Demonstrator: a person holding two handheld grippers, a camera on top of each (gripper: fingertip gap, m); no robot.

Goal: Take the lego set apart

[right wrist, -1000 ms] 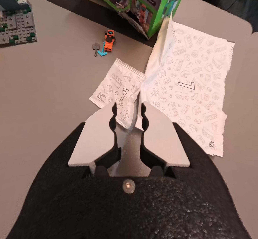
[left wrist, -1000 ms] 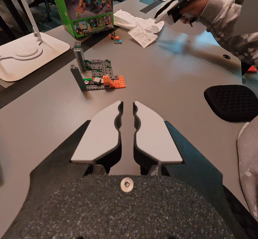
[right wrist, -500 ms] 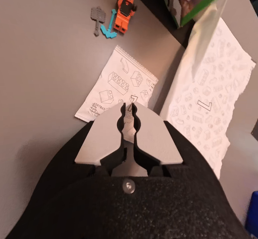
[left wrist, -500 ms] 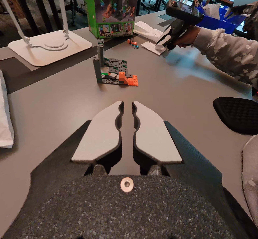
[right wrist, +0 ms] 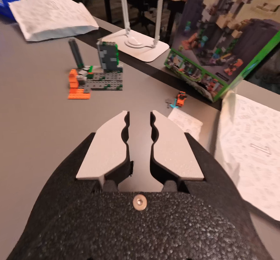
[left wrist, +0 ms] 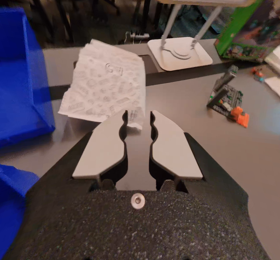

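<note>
Grey matte tabletop [right wrist: 37, 116], both views motion-blurred, studded grey, green and orange lego build [right wrist: 97, 72] standing mid-table, green printed carton [right wrist: 227, 52] cut off at right, crinkled white paper bag [left wrist: 106, 85] beyond the left gripper [left wrist: 137, 113], jaws parted, empty, right gripper [right wrist: 139, 113] likewise parted, holding nothing.

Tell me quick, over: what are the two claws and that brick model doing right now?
Left gripper open, empty, over a paper bag. Right gripper open, empty, above bare table. Lego build untouched, still assembled. Nothing blocking it.
</note>
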